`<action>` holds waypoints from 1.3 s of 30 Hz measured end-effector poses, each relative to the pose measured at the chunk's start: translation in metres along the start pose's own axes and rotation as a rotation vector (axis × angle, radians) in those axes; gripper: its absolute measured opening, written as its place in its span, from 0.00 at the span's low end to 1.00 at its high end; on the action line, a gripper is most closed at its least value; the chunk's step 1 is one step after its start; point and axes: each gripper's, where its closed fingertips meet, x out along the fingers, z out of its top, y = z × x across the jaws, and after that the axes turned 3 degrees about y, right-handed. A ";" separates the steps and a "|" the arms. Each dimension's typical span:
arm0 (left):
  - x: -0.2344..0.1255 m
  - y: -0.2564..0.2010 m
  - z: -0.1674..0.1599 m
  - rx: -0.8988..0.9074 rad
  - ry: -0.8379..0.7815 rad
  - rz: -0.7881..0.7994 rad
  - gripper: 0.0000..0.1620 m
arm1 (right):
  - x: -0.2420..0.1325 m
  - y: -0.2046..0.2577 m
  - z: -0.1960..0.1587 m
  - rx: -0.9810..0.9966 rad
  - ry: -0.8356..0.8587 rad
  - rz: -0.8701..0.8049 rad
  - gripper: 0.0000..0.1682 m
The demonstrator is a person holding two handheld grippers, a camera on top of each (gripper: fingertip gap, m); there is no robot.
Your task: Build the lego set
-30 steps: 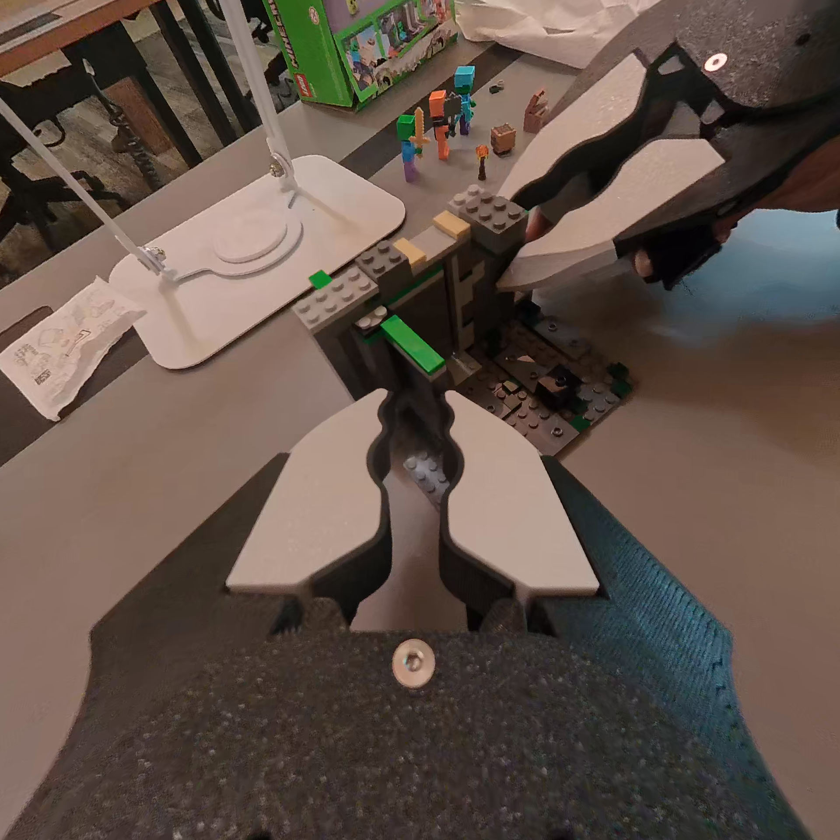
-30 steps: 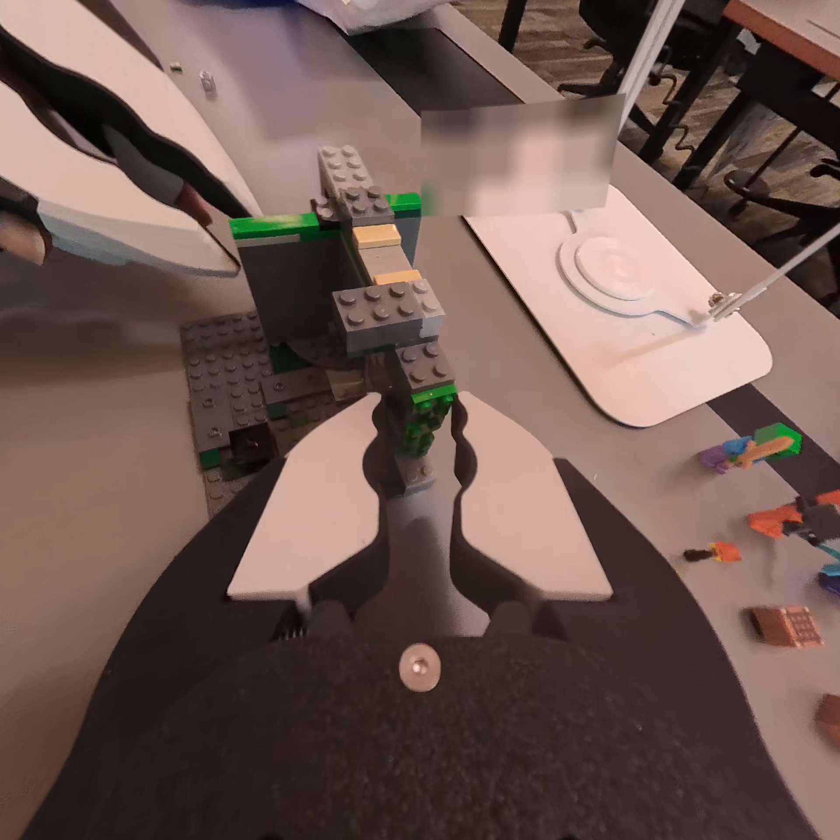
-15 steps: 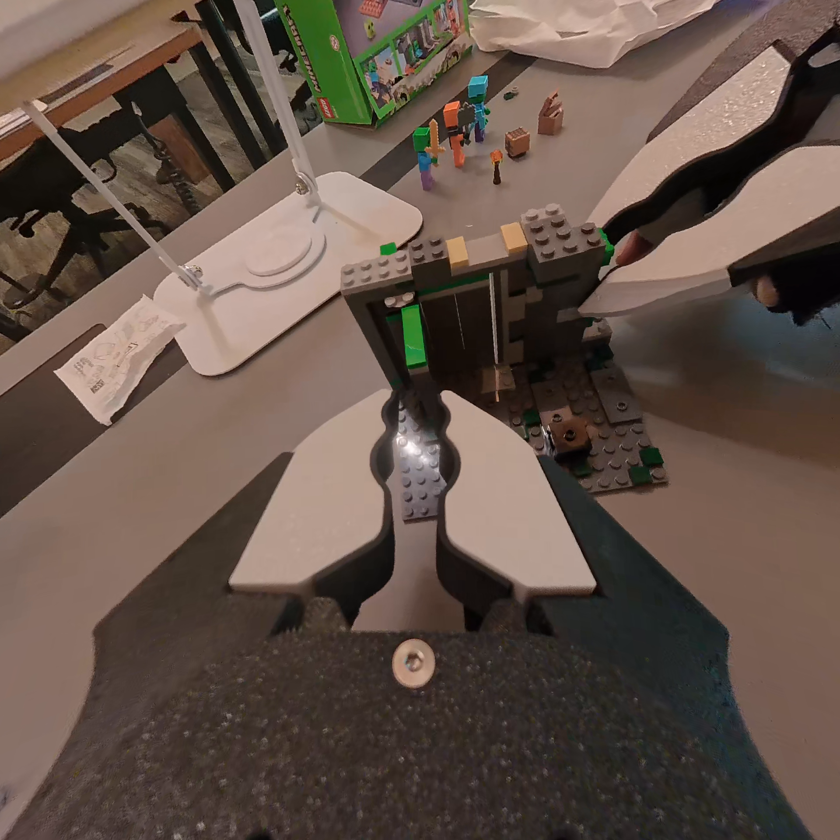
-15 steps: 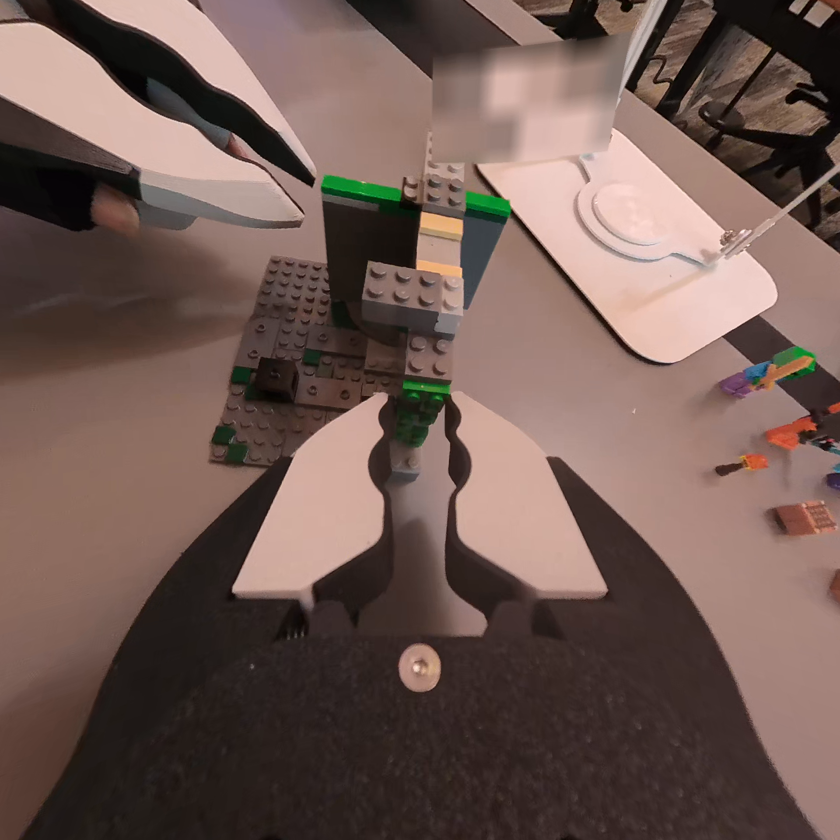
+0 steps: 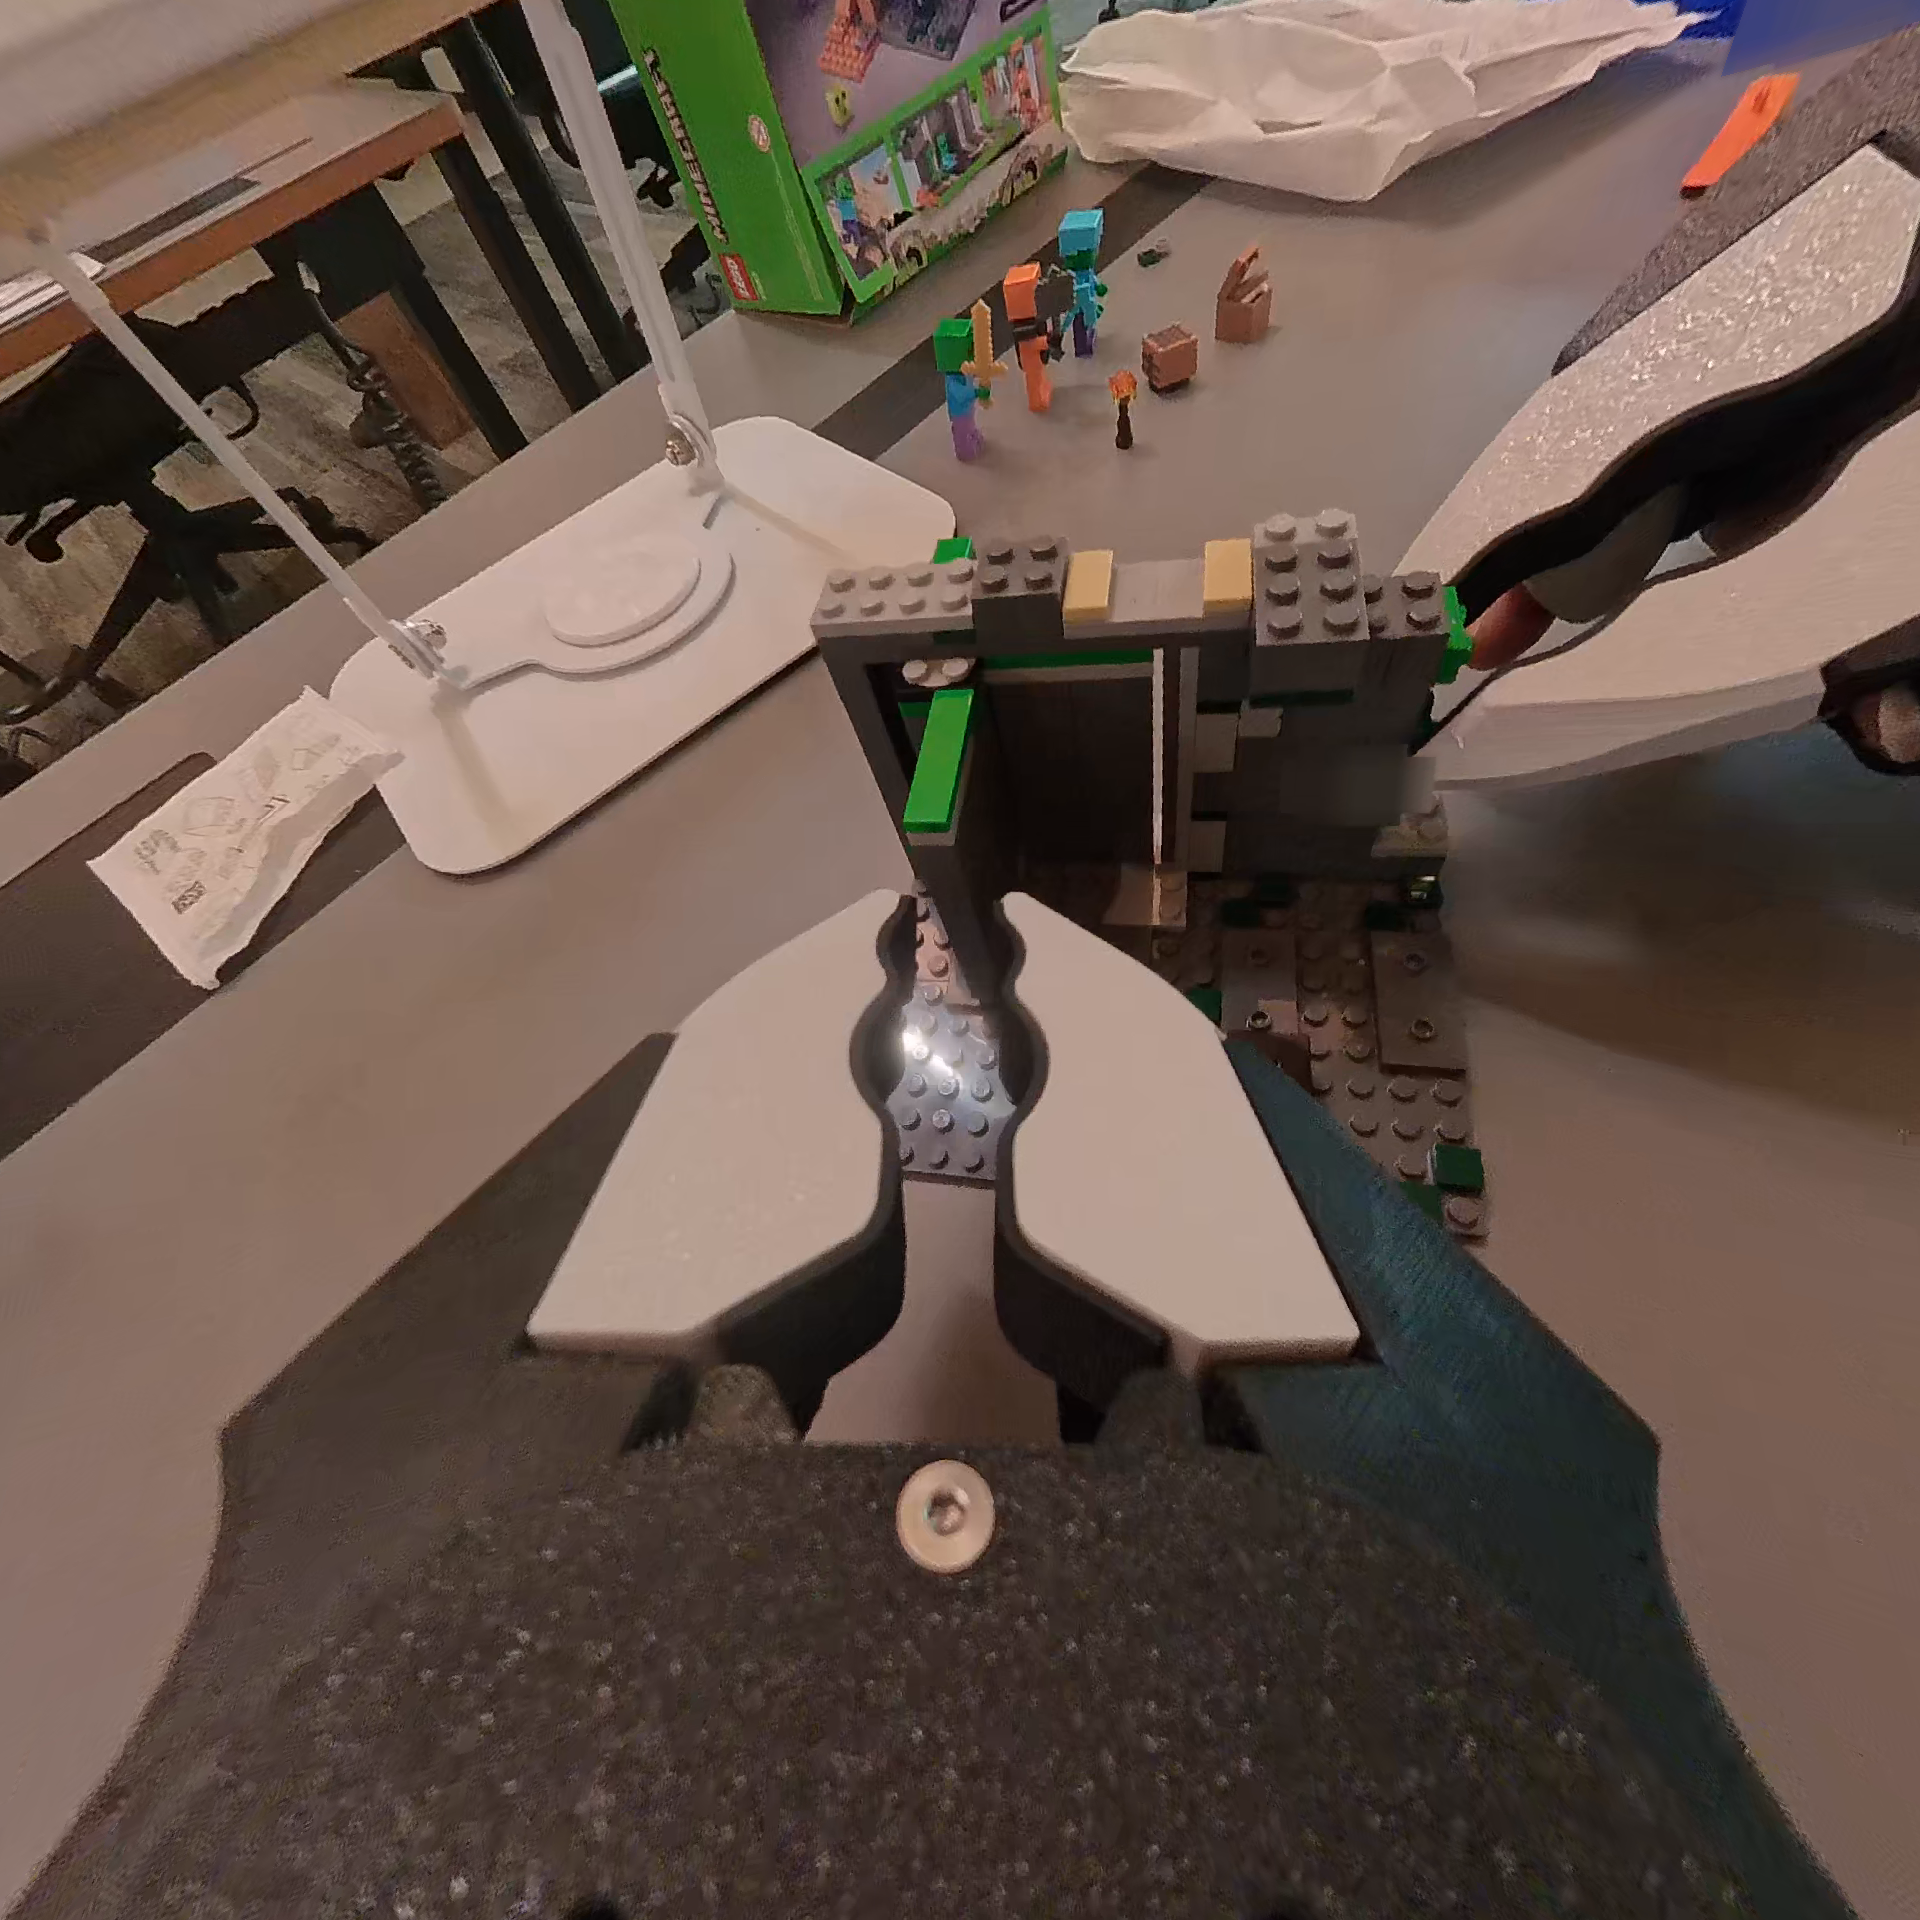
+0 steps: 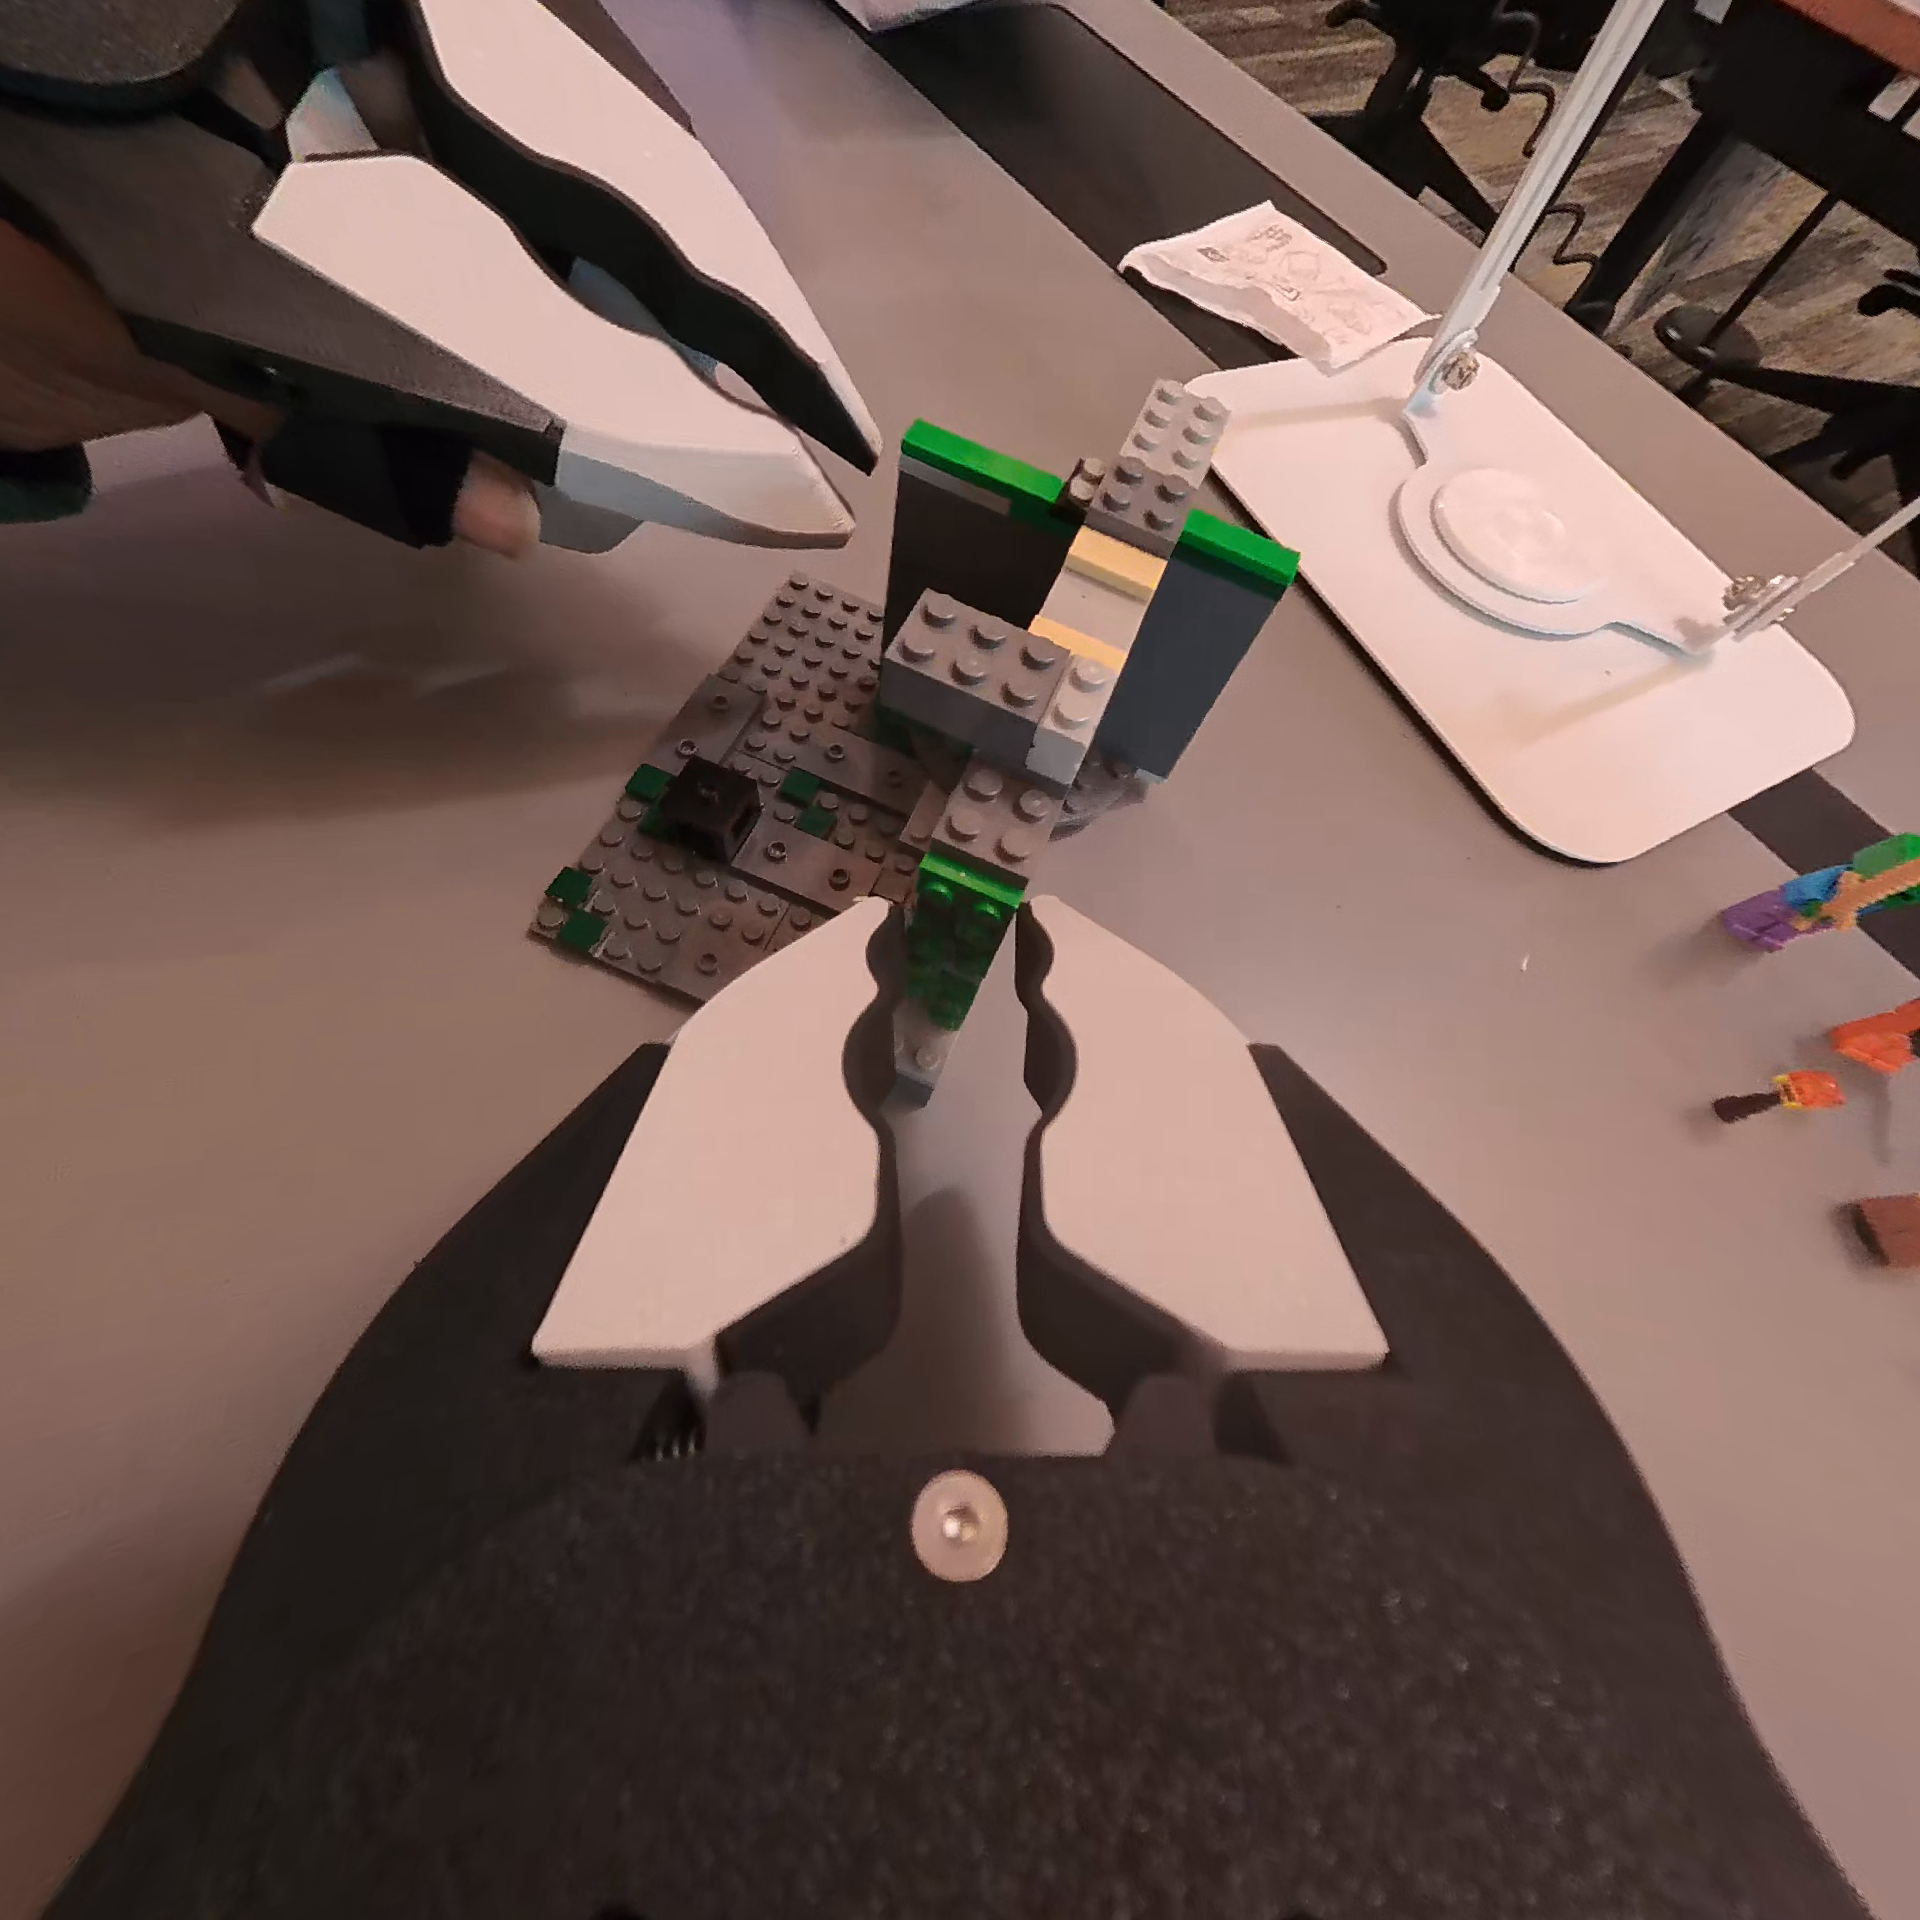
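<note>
The lego build (image 5: 1122, 727) is a grey wall with a doorway, green trim and two tan tiles, standing on a dark grey baseplate (image 5: 1382, 1039). My left gripper (image 5: 951, 909) has its fingers slightly apart, tips at the foot of the wall's left pillar. In the right wrist view it (image 6: 857, 499) sits just beside the wall's upper corner. My right gripper (image 6: 954, 912) is closed around the green column (image 6: 951, 935) at the build's (image 6: 987, 665) right end. In the left wrist view it (image 5: 1439, 675) straddles that green end.
A white lamp base (image 5: 623, 644) lies left of the build. Several minifigures (image 5: 1023, 343), a small torch (image 5: 1122, 400) and brown pieces (image 5: 1169, 358) stand behind it. A green set box (image 5: 831, 156), a white bag (image 5: 1330, 94) and a paper packet (image 5: 229, 831) lie farther off. Spacing between my two grippers at the tips: around 9 cm.
The build has turned from an angled pose to face the left wrist view squarely. My right gripper stayed on the green column. My left gripper stayed by the left pillar.
</note>
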 end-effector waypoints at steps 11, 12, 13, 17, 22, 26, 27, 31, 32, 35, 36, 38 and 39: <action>-0.005 0.000 0.010 -0.022 -0.067 0.000 0.05 | -0.015 -0.005 0.015 0.009 -0.092 0.040 0.13; -0.006 0.001 0.013 -0.029 -0.079 0.003 0.05 | -0.017 -0.006 0.016 0.011 -0.101 0.038 0.13; -0.007 0.001 0.015 -0.037 -0.091 0.005 0.04 | -0.019 -0.008 0.018 0.013 -0.111 0.036 0.14; -0.011 0.000 0.022 -0.051 -0.126 0.008 0.04 | -0.030 -0.016 0.026 0.042 -0.173 0.050 0.15; -0.010 0.000 0.022 -0.037 -0.122 0.013 0.04 | -0.044 -0.029 0.031 0.071 -0.222 0.052 0.16; -0.009 0.000 0.021 -0.029 -0.117 0.017 0.04 | -0.049 -0.061 0.015 0.078 -0.176 -0.051 0.16; -0.009 0.000 0.020 -0.029 -0.116 0.018 0.04 | -0.050 -0.068 0.010 0.084 -0.164 -0.069 0.16; -0.009 0.001 0.022 -0.033 -0.122 0.023 0.03 | -0.052 -0.090 -0.013 0.091 -0.090 -0.106 0.16; -0.010 0.001 0.023 -0.036 -0.130 0.028 0.02 | -0.053 -0.095 -0.020 0.080 -0.067 -0.109 0.16; -0.013 0.006 0.026 -0.051 -0.160 0.048 0.01 | -0.059 -0.108 -0.043 0.024 0.010 -0.126 0.17; -0.014 0.008 0.026 -0.058 -0.165 0.057 0.01 | -0.062 -0.113 -0.053 0.004 0.047 -0.136 0.17; -0.014 0.011 0.026 -0.065 -0.174 0.069 0.02 | -0.067 -0.119 -0.074 -0.028 0.126 -0.137 0.17; -0.015 0.013 0.027 -0.066 -0.180 0.079 0.02 | -0.069 -0.120 -0.084 -0.035 0.164 -0.124 0.17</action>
